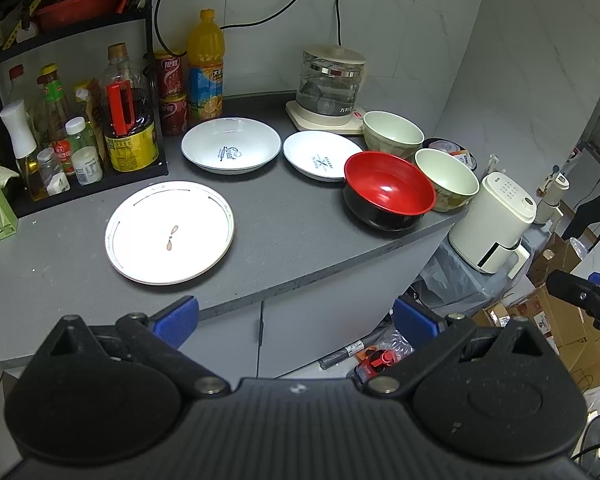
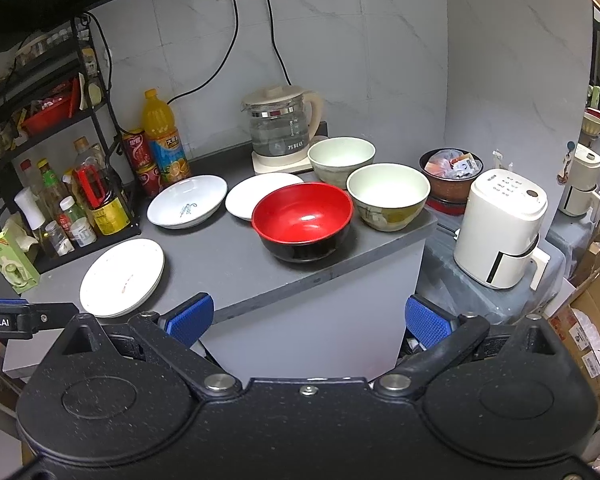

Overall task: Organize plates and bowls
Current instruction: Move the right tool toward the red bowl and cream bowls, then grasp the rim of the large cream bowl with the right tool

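Both tongs spread wide and gripping nothing: left gripper (image 1: 296, 316) held back off the counter edge (image 1: 300, 280) facing the flat plate (image 1: 170, 232), right gripper (image 2: 308, 316) likewise short of the edge, lined up with the red bowl (image 2: 302, 220). Laid out singly from left to right: flat plate nearest, then two deep plates (image 1: 231, 145) (image 1: 322, 155) side by side toward the wall, red bowl close beside the nearer pale bowl (image 1: 446, 178), second pale bowl (image 1: 393, 133) behind by the kettle (image 1: 330, 84). Nothing stacked yet, so likely hovering to choose a first pick, plates to the left tong, bowls to the right.
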{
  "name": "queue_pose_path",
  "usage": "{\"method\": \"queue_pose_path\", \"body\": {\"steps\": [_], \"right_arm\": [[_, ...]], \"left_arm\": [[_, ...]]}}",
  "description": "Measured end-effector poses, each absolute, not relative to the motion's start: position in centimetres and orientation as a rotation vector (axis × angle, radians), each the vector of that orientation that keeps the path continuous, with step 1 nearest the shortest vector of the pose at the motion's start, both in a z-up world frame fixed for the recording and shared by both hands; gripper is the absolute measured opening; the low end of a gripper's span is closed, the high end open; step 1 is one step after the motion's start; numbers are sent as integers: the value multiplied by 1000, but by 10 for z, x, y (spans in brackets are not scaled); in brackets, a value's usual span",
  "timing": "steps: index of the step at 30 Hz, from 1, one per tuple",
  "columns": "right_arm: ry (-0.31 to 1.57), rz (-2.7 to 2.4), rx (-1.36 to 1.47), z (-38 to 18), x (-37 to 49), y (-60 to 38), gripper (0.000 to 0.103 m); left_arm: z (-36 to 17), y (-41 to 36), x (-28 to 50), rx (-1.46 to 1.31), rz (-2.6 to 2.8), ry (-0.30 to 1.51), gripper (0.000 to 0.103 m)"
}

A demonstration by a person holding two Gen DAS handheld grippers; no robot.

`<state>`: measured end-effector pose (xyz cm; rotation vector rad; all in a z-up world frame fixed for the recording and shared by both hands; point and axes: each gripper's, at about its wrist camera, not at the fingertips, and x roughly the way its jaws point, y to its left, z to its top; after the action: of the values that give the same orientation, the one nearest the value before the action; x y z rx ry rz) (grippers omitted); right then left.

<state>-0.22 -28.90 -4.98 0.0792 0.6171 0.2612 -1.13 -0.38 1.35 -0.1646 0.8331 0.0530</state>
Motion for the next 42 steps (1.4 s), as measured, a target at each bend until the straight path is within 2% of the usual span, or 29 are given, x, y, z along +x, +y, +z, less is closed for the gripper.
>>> {"method": "queue_pose_path", "body": {"steps": [20,42], "right_arm": [[647,248,97,-54,21,-296,103],[652,144,156,-45,104,-279,103]], "left_arm": [[12,-13,13,-177,60,861,102],[11,5,128,-150,-18,862,102]]}}
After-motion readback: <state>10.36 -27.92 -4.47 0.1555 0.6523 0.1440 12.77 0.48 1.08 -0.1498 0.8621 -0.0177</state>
